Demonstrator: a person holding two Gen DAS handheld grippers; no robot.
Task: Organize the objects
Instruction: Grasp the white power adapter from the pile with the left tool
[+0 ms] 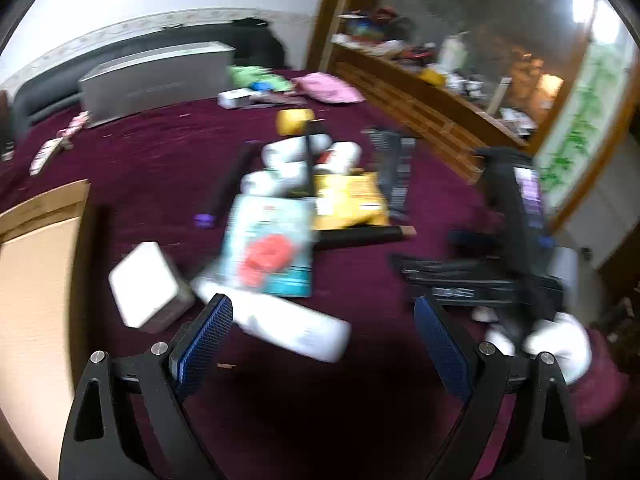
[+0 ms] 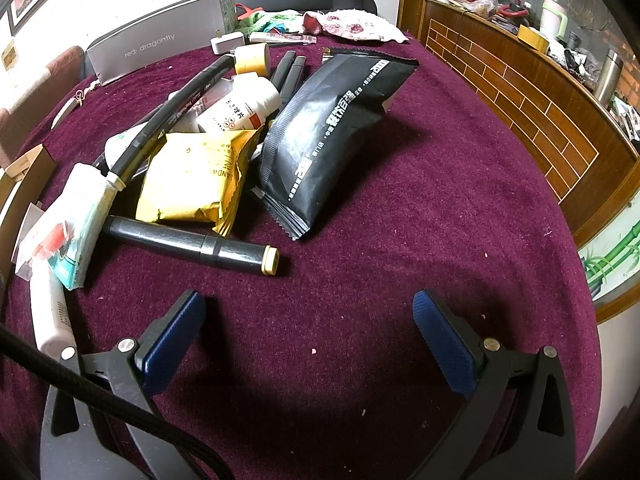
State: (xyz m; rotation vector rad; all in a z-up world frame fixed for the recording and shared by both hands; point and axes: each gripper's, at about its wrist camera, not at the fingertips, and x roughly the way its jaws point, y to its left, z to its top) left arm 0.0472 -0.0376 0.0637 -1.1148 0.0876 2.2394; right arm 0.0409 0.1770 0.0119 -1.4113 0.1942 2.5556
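Both grippers are hanging released over the maroon cloth (image 2: 400, 208), nothing between the jaws of either. Right gripper (image 2: 308, 312) is sitting at the bottom centre of its frame, left gripper (image 1: 324, 316) likewise in its own.

Pile is lying up and left of the right gripper. Nearest piece: black marker (image 2: 192, 244), just above the left pad, long axis running roughly across the frame, tan cap end pointing right. My read: right hand is best placed for it, but the jaws would be closing along its length unless the wrist rolls.

Left gripper is looking at a white bottle (image 1: 276, 320) lying right at its left pad, axis slanting from left-centre down to the right. White box (image 1: 144, 284) is just left of it; teal packet (image 1: 272, 248) above.

Right view is giving sharp detail: black pouch (image 2: 332, 132), yellow packet (image 2: 196, 176), pill bottle (image 2: 240, 108). Left view is motion-blurred, but it alone is showing the cardboard box (image 1: 36, 280) at left edge, probably the bin, plus the right gripper's body with a white-gloved hand (image 1: 560, 344).
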